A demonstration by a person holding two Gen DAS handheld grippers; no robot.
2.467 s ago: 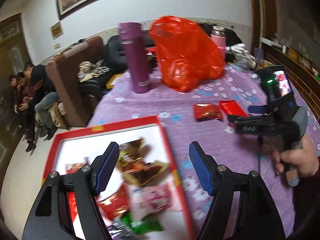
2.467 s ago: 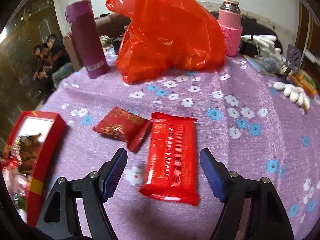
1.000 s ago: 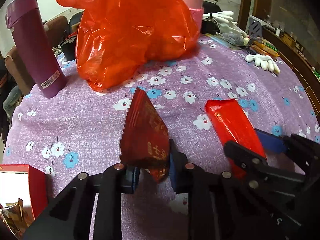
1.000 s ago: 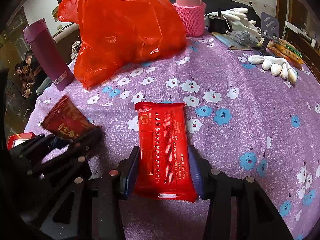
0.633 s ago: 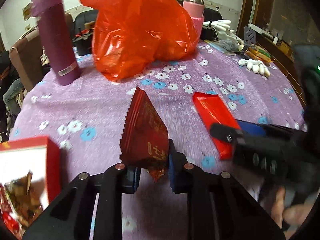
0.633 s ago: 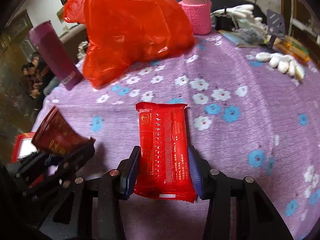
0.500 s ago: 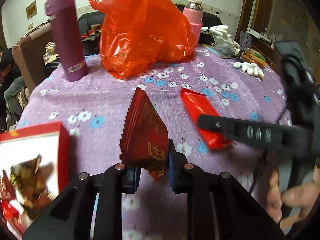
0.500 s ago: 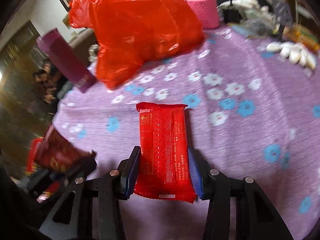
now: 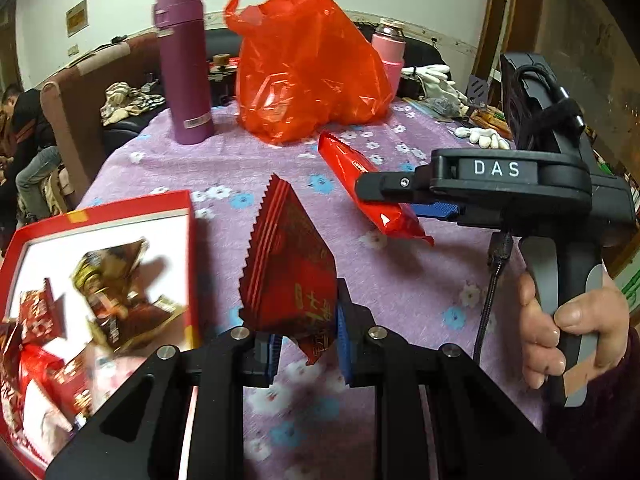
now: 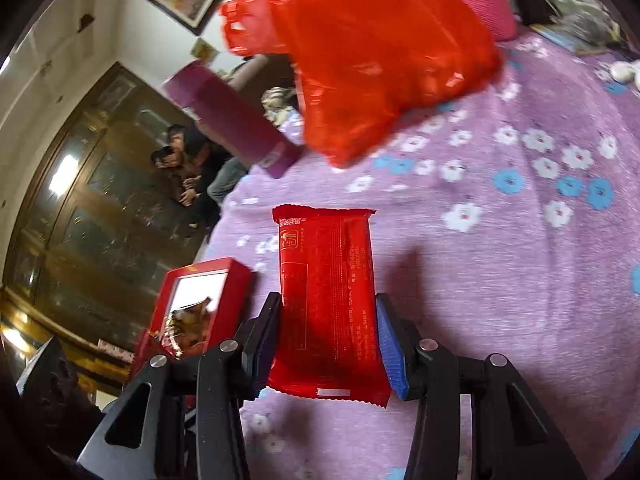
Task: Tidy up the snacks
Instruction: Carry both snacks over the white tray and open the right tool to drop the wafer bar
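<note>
Left hand-held gripper (image 9: 306, 354) clamped the dark-red packet (image 9: 290, 276); right hand-held gripper (image 10: 328, 344) gripped the long red bar (image 10: 326, 300) — both remained outside the red box (image 9: 188, 216), which was partly filled.

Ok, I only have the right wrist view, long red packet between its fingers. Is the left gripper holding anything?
Observer: Yes, the left gripper is shut on a dark red packet with a serrated edge.
Operator: Is it at the red box?
Observer: Close; it shows just right of the red box.
Operator: Is my long packet off the table?
Observer: Side-on, the long red packet looks lifted, its shadow on the purple cloth below.
</note>
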